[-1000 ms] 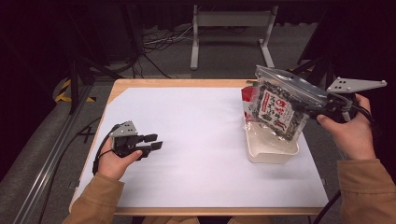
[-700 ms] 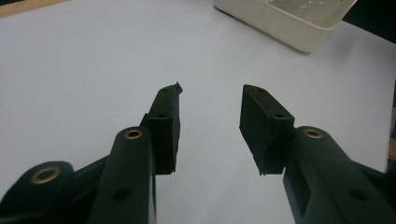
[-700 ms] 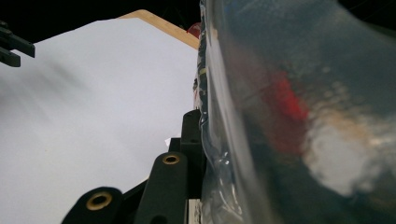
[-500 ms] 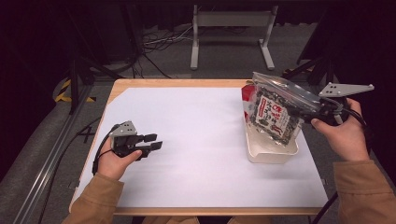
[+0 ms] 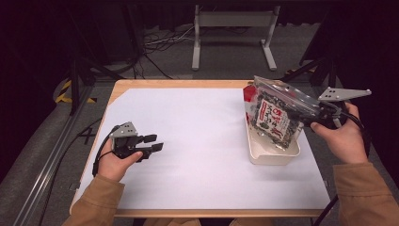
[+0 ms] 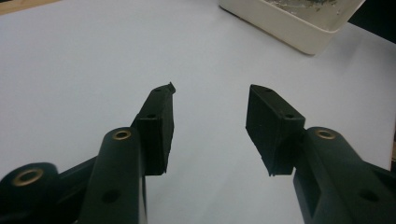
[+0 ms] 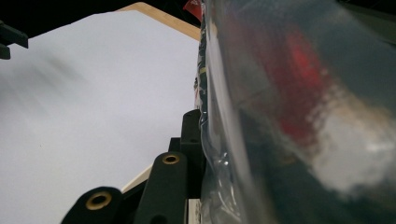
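Note:
A clear plastic snack bag (image 5: 273, 115) with dark contents and a red-and-white label hangs tilted over a shallow white tray (image 5: 275, 155) at the table's right. My right gripper (image 5: 301, 113) is shut on the bag's upper edge; in the right gripper view the bag (image 7: 299, 116) presses against one black jaw. At the left of the table, my left gripper (image 5: 153, 142) lies low over the white sheet, pointing right. Its jaws have just been opening and stand apart with nothing between them (image 6: 210, 121). The tray's corner (image 6: 289, 28) lies far ahead of it.
A white sheet (image 5: 197, 146) covers the wooden table (image 5: 141, 84). Behind the table's far edge stand a metal frame (image 5: 233, 33), cables and dark floor. A red pack (image 5: 248, 92) peeks out behind the bag.
The bag in my right gripper has dropped lower into the tray and tilted flatter. My left gripper's jaws stand a little wider; that hand has stayed put.

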`<state>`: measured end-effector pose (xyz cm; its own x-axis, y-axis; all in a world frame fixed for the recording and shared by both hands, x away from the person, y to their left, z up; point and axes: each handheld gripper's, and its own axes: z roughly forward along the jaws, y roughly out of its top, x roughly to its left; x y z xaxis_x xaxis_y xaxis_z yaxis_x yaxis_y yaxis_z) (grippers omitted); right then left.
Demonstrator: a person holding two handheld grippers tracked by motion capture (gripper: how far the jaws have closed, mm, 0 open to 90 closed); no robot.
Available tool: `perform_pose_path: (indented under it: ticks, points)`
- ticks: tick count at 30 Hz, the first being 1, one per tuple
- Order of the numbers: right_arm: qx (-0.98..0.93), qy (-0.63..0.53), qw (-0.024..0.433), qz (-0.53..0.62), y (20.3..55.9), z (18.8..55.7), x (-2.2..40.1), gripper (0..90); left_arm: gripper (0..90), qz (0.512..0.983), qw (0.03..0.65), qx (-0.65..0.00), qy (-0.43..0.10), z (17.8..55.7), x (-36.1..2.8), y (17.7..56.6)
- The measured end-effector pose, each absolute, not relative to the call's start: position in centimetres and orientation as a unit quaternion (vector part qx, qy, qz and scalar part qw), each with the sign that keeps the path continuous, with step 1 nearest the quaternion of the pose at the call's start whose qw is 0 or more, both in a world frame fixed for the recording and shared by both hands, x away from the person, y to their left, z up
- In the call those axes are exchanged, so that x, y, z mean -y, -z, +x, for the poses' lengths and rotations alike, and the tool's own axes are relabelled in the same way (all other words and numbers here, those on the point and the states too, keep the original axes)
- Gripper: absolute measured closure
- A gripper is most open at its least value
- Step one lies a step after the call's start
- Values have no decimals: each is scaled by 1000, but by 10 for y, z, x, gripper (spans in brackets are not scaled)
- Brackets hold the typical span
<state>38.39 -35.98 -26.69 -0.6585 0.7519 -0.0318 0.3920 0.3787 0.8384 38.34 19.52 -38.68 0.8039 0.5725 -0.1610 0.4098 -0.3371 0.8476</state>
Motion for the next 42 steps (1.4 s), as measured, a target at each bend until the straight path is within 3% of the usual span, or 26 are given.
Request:
perform_pose_path:
  ticks: [5,22,32,36,38,42]
  points:
    - [-798,-438,214,354,273,385,358,762,453,813,488,-305,-86,384,-195,387]
    - [-777,-457,199,384,302,381,377,759,418,813,489,-305,-83,384,-193,387]
    - [-761,-474,219,385,303,382,375,738,266,808,491,-310,-98,385,-195,389]
    - [-753,-481,229,386,305,382,374,659,233,804,496,-311,-101,384,-198,389]
    - [-738,-497,241,388,307,378,374,552,221,805,496,-310,-99,381,-199,389]
    - [-729,-503,257,387,306,369,375,452,215,804,497,-309,-100,375,-203,388]
